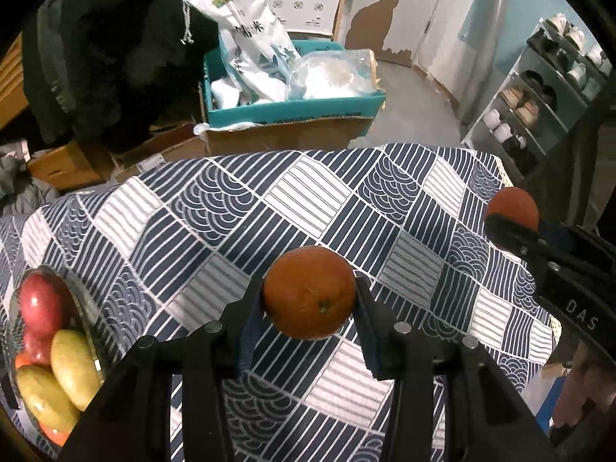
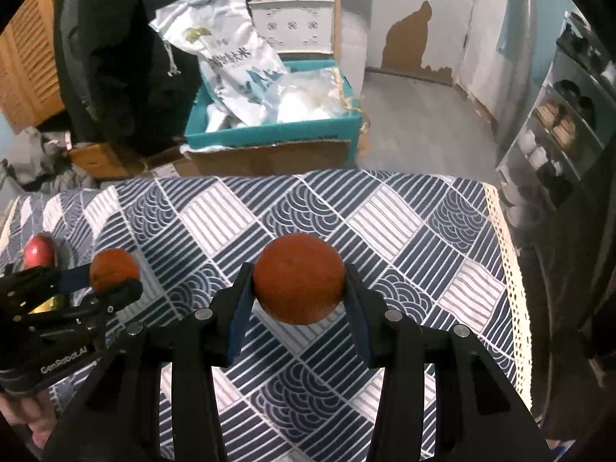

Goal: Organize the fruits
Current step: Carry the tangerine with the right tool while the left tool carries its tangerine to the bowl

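Note:
My left gripper (image 1: 310, 288) is shut on an orange (image 1: 310, 292) and holds it above the patterned tablecloth (image 1: 231, 211). My right gripper (image 2: 300, 281) is shut on a second orange (image 2: 299, 278), also above the cloth. Each gripper shows in the other's view: the right one with its orange (image 1: 512, 204) at the right, the left one with its orange (image 2: 113, 269) at the left. A glass bowl (image 1: 90, 331) at the table's left holds red apples (image 1: 40, 300), yellow mangoes (image 1: 73, 365) and an orange fruit. A red apple (image 2: 38, 252) shows at the left edge.
Beyond the table's far edge stands a teal cardboard box (image 1: 292, 111) with white bags in it, on the floor. A shoe rack (image 1: 539, 88) stands at the right. Dark clothing (image 1: 96, 57) hangs at the back left. The cloth's lace edge (image 2: 508, 254) marks the table's right side.

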`<state>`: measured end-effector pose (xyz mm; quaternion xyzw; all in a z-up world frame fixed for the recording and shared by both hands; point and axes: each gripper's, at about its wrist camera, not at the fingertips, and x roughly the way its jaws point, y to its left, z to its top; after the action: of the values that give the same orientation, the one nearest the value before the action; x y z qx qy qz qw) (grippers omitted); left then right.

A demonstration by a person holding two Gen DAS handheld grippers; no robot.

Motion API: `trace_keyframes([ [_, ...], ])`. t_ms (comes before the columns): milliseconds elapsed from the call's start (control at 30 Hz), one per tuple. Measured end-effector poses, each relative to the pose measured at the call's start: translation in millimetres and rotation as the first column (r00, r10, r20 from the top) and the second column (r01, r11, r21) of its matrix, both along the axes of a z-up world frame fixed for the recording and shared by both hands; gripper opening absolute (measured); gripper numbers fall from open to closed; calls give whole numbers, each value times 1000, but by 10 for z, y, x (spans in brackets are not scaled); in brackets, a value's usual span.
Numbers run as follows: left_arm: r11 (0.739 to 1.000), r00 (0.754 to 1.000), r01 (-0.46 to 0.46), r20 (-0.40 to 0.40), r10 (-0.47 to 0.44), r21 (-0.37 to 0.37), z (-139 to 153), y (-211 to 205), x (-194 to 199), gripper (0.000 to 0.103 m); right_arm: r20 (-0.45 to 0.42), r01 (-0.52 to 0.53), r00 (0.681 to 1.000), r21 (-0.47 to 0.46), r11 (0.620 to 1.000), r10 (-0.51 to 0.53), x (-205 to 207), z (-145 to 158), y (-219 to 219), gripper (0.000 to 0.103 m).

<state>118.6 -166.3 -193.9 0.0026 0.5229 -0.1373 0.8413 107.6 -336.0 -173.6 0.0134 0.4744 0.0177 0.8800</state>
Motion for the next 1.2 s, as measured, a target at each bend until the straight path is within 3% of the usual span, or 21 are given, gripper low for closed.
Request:
trace_keyframes([
  [700, 998, 995, -56, 85, 57, -17, 628, 658, -442, 45, 72, -171, 983, 22, 985, 169, -224, 427, 691, 44],
  [1200, 990, 984, -143, 112, 141, 3, 721, 1372, -711, 45, 97, -298, 951, 29, 954, 294, -334, 578, 1297, 44],
])
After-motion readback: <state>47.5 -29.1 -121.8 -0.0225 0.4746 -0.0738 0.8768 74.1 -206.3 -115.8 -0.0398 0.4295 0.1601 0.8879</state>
